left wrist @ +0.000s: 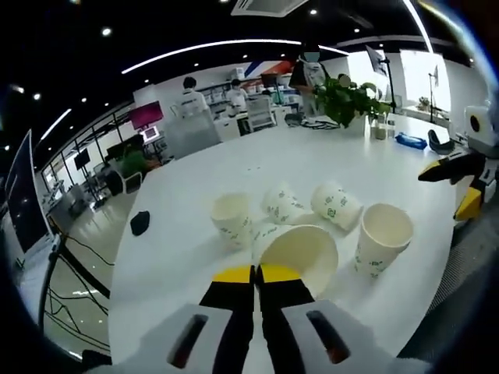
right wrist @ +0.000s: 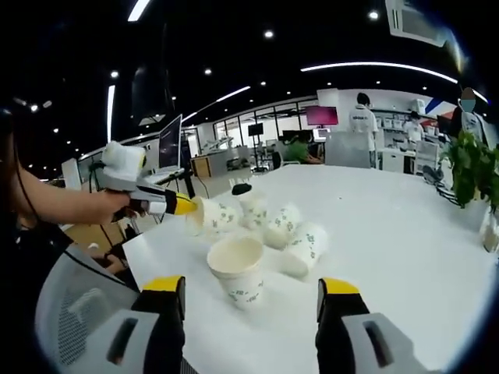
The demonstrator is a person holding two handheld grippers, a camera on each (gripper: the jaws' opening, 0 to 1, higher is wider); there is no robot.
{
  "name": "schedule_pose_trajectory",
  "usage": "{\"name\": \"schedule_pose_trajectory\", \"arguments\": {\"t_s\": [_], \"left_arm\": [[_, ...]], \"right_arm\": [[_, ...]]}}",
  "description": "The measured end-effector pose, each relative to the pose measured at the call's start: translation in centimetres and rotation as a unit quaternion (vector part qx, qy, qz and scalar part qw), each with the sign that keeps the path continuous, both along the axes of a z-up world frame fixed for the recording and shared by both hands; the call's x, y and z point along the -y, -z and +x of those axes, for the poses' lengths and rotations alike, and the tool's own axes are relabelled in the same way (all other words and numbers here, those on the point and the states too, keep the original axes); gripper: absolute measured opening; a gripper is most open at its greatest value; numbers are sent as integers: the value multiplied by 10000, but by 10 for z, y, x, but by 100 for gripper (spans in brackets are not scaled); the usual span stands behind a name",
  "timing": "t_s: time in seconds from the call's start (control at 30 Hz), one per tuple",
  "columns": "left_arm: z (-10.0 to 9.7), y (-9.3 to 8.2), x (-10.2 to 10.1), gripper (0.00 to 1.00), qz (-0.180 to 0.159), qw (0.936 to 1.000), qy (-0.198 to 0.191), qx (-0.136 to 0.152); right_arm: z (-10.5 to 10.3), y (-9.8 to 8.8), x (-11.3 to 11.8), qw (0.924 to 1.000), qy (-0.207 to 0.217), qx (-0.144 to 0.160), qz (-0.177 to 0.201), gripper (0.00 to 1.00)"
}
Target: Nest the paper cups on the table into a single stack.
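On a smooth white round table (left wrist: 234, 167) sit five white paper cups with green printed patterns, clustered together. At the near edge, the left gripper (left wrist: 256, 274) has its yellow-tipped black jaws pinched shut on the rim of a tipped cup (left wrist: 300, 253), while an upright cup (right wrist: 238, 269) stands in front of the right gripper (right wrist: 252, 287), whose jaws are spread wide apart. Two more cups (right wrist: 292, 234) lie on their sides behind it, and a leafy potted plant (left wrist: 347, 97) stands at the far side.

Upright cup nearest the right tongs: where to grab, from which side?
Grip the upright cup by its rim wall, one jaw inside the open mouth and one outside, coming from above. It stands alone, mouth up, nearest the open right tongs, and the tipped cups lie clear behind it.
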State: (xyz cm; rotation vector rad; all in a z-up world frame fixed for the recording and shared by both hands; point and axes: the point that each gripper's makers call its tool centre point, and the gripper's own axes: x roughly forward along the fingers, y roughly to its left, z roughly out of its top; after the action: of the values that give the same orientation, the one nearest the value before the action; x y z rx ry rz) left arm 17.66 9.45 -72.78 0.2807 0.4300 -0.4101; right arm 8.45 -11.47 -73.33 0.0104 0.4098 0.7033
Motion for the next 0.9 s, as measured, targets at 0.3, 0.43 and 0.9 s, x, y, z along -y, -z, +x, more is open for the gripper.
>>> {"name": "schedule_pose_trajectory", "arguments": {"t_s": [0.3,0.43,0.9], "left_arm": [[-17,-23,18,0,-68,9999,96,91],[-23,-27,28,0,-55,9998,181,78],[-45,-40,64,0,-135,9989,453,-16]], "right_arm": [[5,-25,-19,9994,-170,271,112,65],[5,-32,-26,9991,-236,328,155,65],[7,-45,-50,9972,-509,535,77,57]]}}
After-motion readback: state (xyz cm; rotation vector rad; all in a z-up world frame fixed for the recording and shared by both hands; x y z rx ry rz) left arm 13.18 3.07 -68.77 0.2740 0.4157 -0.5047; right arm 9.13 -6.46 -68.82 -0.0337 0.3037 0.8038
